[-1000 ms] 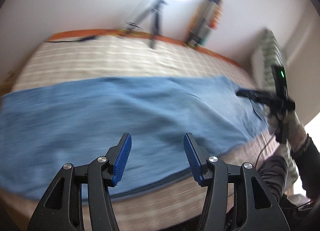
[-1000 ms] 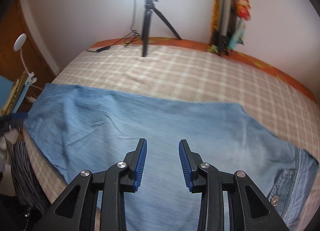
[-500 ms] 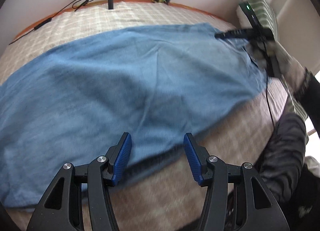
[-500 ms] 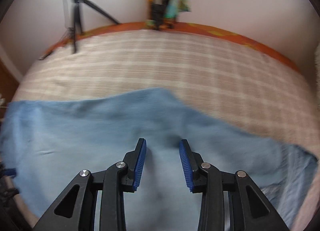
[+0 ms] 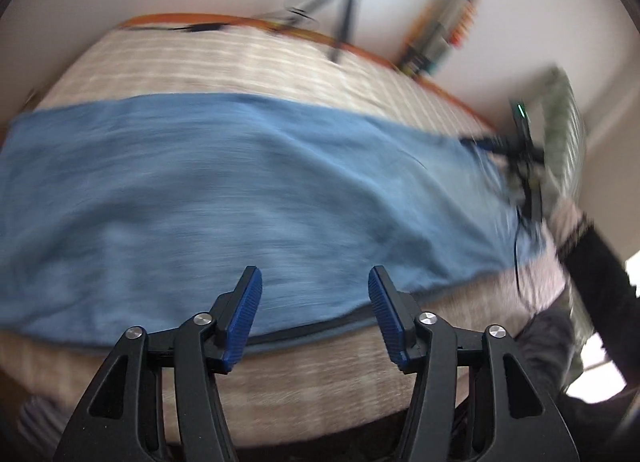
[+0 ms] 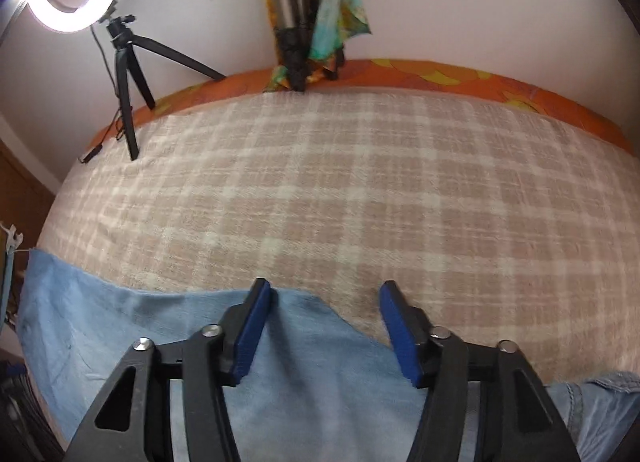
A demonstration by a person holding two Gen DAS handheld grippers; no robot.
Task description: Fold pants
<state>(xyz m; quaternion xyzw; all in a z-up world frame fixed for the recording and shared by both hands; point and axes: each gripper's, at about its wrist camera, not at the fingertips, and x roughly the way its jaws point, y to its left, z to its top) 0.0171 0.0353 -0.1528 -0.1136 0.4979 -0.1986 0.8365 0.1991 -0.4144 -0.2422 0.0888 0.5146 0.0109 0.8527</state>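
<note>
Light blue denim pants (image 5: 240, 197) lie spread flat across the checked bed. My left gripper (image 5: 314, 282) is open and empty, hovering above their near edge. My right gripper (image 6: 324, 294) is open and empty, low over the far edge of the pants (image 6: 200, 342), near a peak in that edge. It also shows in the left wrist view (image 5: 492, 145), small, at the pants' right end. The waistband seam (image 6: 596, 394) shows at the lower right of the right wrist view.
The bed has a beige plaid cover (image 6: 360, 189) and an orange border (image 6: 460, 77) along the white wall. A ring light on a tripod (image 6: 124, 61) stands at the back left. A folded stand with colourful cloth (image 6: 316, 21) leans on the wall. A striped pillow (image 5: 564, 133) is at the right.
The left wrist view has tilted back up, so wall and ring light show again. My right gripper has moved forward to the pants' far edge and its jaws have opened wider.
</note>
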